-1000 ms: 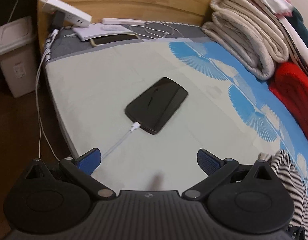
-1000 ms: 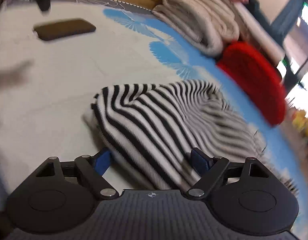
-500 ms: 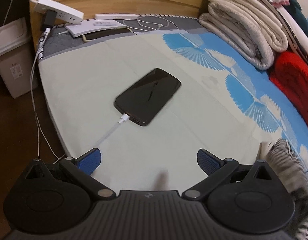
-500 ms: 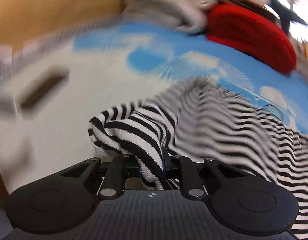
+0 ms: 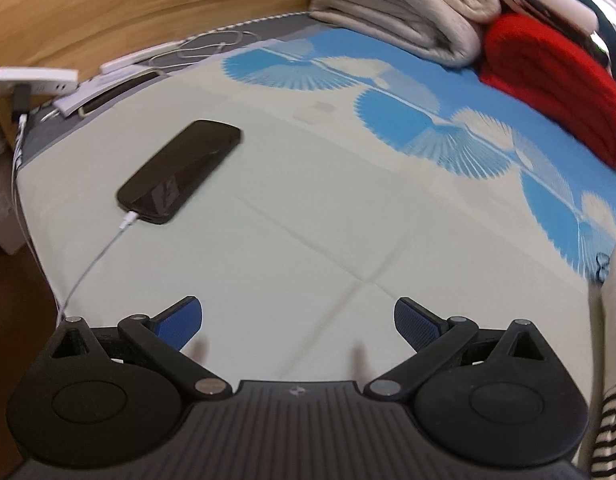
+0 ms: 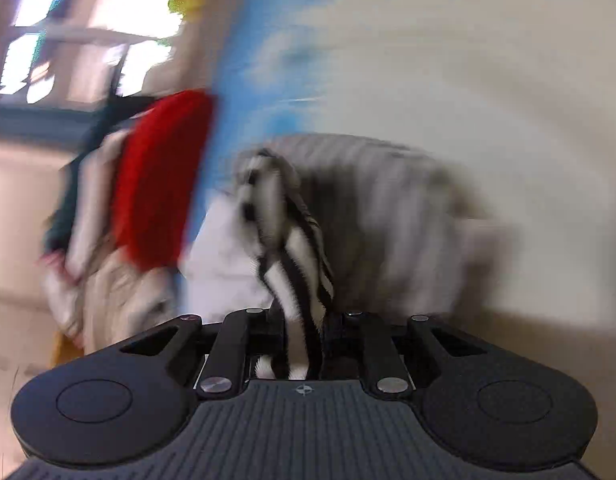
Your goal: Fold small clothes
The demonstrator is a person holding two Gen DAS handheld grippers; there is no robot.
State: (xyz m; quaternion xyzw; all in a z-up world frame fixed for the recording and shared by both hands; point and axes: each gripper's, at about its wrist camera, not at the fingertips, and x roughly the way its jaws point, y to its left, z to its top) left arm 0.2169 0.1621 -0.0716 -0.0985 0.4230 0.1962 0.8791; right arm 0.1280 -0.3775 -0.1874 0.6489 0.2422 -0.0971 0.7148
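My right gripper [image 6: 302,324] is shut on the black-and-white striped garment [image 6: 292,248], which hangs from the jaws off the bed; the view is heavily blurred. A striped edge of the garment [image 5: 611,412] shows at the far right of the left wrist view. My left gripper [image 5: 298,320] is open and empty, low over the pale bed sheet [image 5: 308,208], with the garment to its right.
A black phone [image 5: 180,170] on a white charging cable [image 5: 96,256] lies on the sheet, left of centre. Folded beige blankets [image 5: 399,12] and a red knit item [image 5: 555,84] are stacked at the back right. A power strip [image 5: 36,78] and cables sit by the wooden headboard.
The right gripper closed on the striped garment and lifted it, swinging fast. The left gripper turned right, so the phone shifted left in its view.
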